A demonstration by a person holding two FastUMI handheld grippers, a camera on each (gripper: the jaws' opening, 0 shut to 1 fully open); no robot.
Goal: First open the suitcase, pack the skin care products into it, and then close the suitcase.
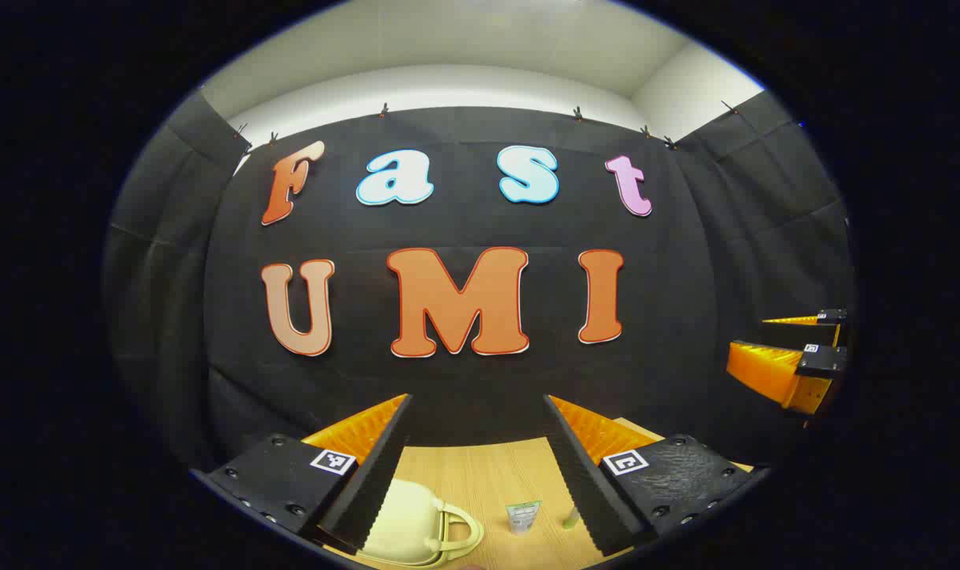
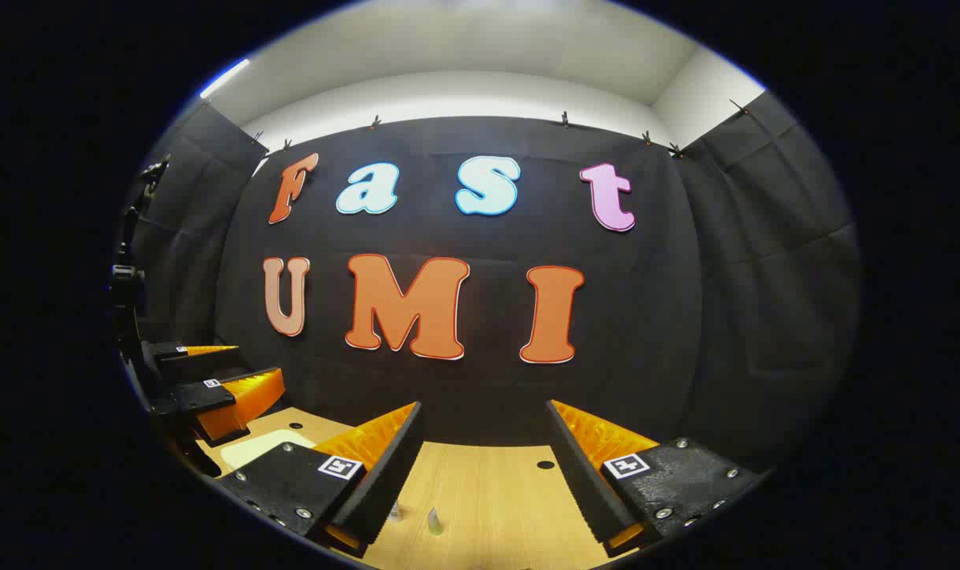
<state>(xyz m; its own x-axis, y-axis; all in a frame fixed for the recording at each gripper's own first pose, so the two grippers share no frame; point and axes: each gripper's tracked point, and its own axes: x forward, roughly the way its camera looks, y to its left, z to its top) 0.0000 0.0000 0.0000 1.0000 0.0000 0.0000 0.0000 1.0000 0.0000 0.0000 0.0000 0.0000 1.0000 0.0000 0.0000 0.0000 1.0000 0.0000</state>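
In the left gripper view, my left hand-held gripper (image 1: 477,475) is raised above the table (image 1: 480,475) with its two fingers spread wide apart and nothing between them. Below the gap I see the light wooden table top. The suitcase (image 1: 404,526), a small cream-coloured case with a looped handle, lies closed on the table at the bottom of the view, partly hidden behind my left finger. Just to its right, apart from it, stands a small tube (image 1: 522,516) of skin care product, and a little further right a thin greenish item (image 1: 571,518) lies near my right finger; I cannot tell what kind of product it is. At the far right edge I see the right hand-held gripper (image 1: 788,348) held in the air, its fingers parted.

In the right gripper view, my right hand-held gripper (image 2: 483,471) also hangs above the table (image 2: 487,491) with its fingers wide apart, gripping nothing. Between them, at the bottom, a small pale bottle (image 2: 434,521) stands on the wood, and another small item (image 2: 396,513) pokes out beside my left finger, too hidden to identify. A small dark hole (image 2: 545,465) marks the table top further back. At the left edge is the left hand-held gripper (image 2: 210,372), its fingers parted, and under it a pale patch of the suitcase (image 2: 262,447) lying on the table.
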